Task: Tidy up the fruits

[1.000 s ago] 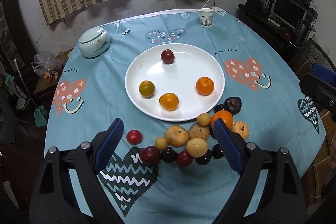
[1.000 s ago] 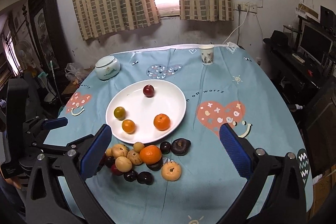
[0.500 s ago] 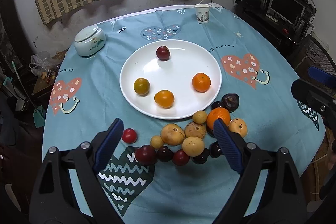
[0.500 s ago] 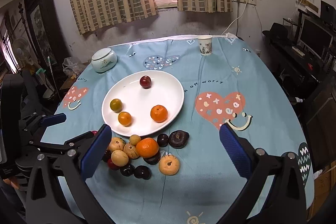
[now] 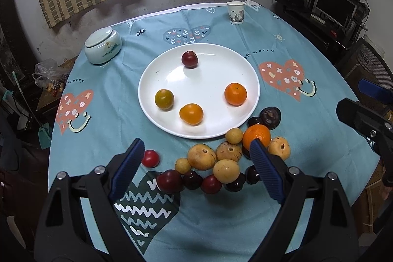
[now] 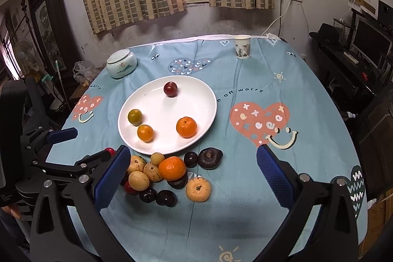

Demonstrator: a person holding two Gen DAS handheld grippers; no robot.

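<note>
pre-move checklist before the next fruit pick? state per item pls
1. Left gripper empty and open: ok, nothing between its pads.
2. Right gripper empty and open: ok.
3. Room on the white plate: ok, four fruits on it, spread apart, bare middle.
4. A fruit that stands alone: ok, the red fruit lies apart from the pile on the tablecloth.
5. Pile loose enough for a single grab: not ok, its fruits touch one another.
6. Grippers clear of each other: ok, they sit apart in both views.

Bare tablecloth (image 6: 282, 80) right of the plate (image 6: 208, 100); loose fruit pile (image 5: 221, 158) crowds its near rim.
</note>
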